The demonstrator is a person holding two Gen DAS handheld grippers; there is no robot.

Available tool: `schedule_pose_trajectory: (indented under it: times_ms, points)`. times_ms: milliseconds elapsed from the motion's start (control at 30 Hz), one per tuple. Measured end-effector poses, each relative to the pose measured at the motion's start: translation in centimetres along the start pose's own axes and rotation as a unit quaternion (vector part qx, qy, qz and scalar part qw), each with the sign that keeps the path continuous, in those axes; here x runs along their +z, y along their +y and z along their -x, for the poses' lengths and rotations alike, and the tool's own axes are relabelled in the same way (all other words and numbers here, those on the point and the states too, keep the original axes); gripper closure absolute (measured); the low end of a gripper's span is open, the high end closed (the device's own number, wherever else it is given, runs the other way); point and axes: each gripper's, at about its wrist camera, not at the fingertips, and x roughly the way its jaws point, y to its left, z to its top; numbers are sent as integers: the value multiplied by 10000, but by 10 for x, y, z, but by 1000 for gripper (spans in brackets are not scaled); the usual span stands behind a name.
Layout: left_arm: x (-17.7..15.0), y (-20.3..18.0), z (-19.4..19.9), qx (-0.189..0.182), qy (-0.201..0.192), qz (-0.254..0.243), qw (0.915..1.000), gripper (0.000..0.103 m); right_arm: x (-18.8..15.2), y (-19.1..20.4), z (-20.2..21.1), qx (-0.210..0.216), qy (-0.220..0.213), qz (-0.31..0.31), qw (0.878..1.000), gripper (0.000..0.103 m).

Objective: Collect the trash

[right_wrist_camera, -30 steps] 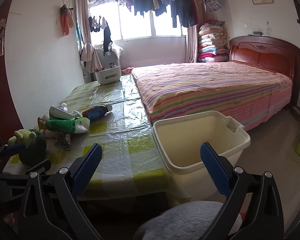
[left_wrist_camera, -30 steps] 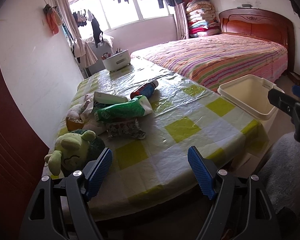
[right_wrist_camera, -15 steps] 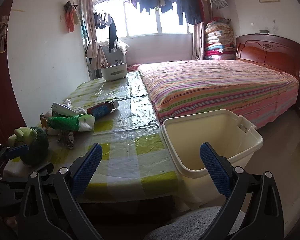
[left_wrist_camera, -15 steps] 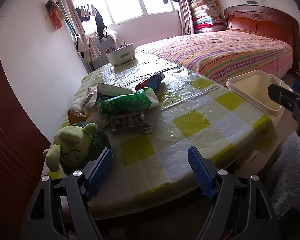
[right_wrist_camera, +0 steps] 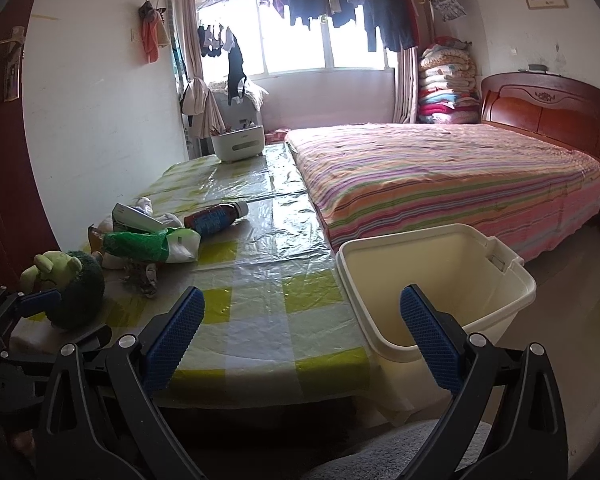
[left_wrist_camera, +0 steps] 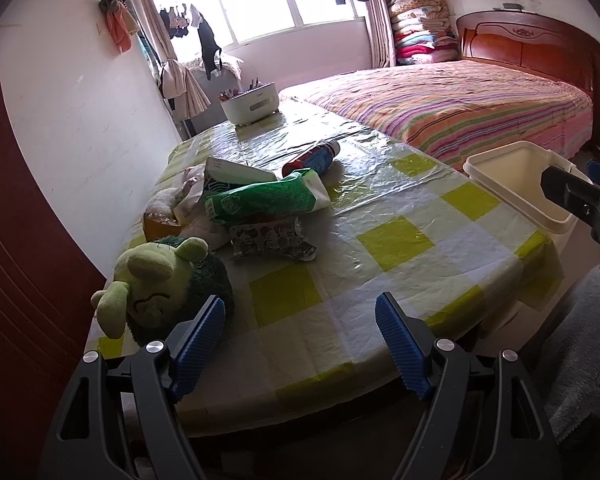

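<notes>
A pile of trash lies on the left of the checked table (left_wrist_camera: 392, 240): a green-and-white bag (left_wrist_camera: 260, 200) (right_wrist_camera: 148, 245), a crumpled printed wrapper (left_wrist_camera: 270, 238), a white-green carton (left_wrist_camera: 236, 172) (right_wrist_camera: 134, 216) and a lying bottle (left_wrist_camera: 312, 159) (right_wrist_camera: 214, 218). The cream bin (left_wrist_camera: 516, 184) (right_wrist_camera: 452, 280) stands off the table's right edge, with nothing in the part I see. My left gripper (left_wrist_camera: 300, 328) hangs open over the table's near edge, short of the pile. Open too, my right gripper (right_wrist_camera: 300, 324) sits between table and bin.
A green plush toy (left_wrist_camera: 164, 288) (right_wrist_camera: 68, 284) sits at the near left corner beside the left gripper. A white caddy (left_wrist_camera: 250, 103) stands at the table's far end. A striped bed (right_wrist_camera: 440, 176) runs along the right, a wall on the left.
Both grippers have moved forward and a little closer to the table; the pile and the bin look larger. Both stay open with nothing in them.
</notes>
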Motion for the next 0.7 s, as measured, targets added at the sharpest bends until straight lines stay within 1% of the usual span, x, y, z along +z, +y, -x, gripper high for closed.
schedule_pose_trajectory:
  times_ms: [567,700]
  points:
    - [-4,10,0,23,51,91,9999,27,0,12,-4,141,39,140,9998,6]
    - [-6,16,1,54,35,152,9999,27,4,19,-8,311,58,228,9992,6]
